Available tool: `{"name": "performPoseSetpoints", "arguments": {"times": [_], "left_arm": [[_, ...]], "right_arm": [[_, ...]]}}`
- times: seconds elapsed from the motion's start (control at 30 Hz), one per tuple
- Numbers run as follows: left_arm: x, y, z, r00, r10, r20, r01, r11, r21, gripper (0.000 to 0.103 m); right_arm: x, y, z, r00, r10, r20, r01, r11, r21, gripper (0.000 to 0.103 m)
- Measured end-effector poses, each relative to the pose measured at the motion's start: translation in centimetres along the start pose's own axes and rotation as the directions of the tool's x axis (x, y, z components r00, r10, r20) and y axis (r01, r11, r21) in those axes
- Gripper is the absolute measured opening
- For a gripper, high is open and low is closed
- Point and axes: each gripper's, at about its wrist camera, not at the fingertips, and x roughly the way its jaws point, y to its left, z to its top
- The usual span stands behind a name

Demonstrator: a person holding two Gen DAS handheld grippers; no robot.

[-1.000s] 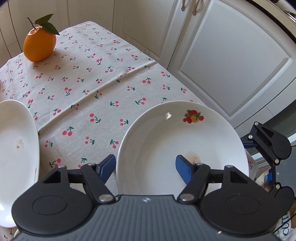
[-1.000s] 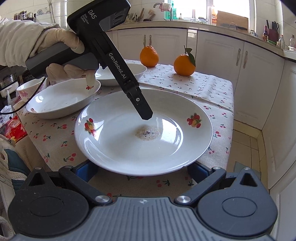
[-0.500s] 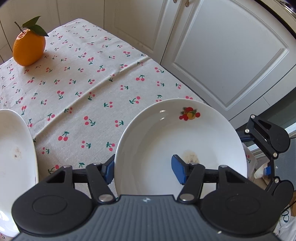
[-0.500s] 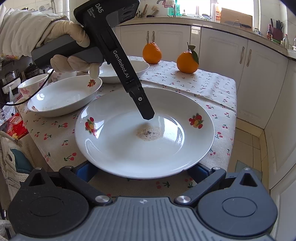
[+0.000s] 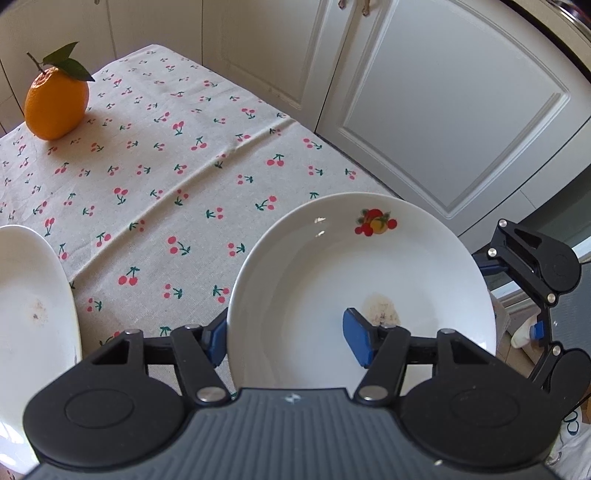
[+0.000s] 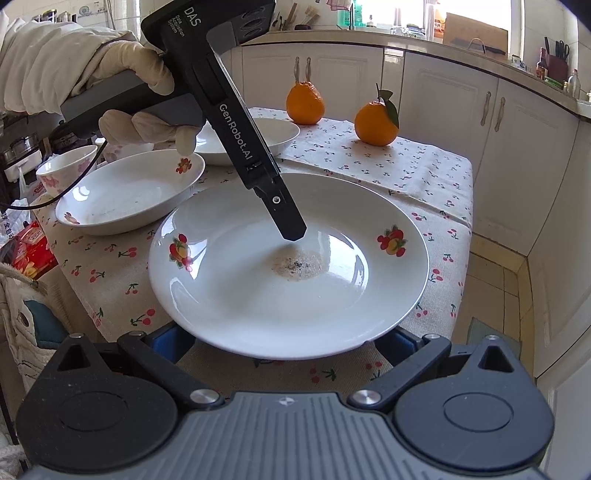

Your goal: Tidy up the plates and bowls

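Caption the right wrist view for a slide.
Left tongs straddle the rim of a stained white plate on the cherry-print tablecloth.

Bright daylight fills both views, coming from a blown-out window [image 6: 472,14] behind the counter. It leaves small glints on the plate [image 6: 236,302] and a soft shadow beside the orange [image 5: 55,105]. Cabinet lines bow toward dark corners; focus is sharp.

The left wrist view looks steeply down from close above the fruit-patterned plate [image 5: 362,280], facing the cabinet doors [image 5: 443,110]. The right wrist view sits low at the worktop [image 6: 417,173] edge, facing across it toward the kitchen counter. Both share that plate [image 6: 288,266] and the leafed orange [image 5: 55,103] [image 6: 376,122].
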Motion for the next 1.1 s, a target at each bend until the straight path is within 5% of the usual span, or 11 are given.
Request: {"name": "performPoseSetpoints", "arguments": {"times": [1.1], "left_arm": [[2.6,5.6,6.4,0.994,0.059,0.093,-0.052,0.996,-0.078,0.061]], "right_arm": [[5.4,-7.3,4.6,1.0,0.004,-0.021,-0.005,0.999,-0.032,0.103]]}}
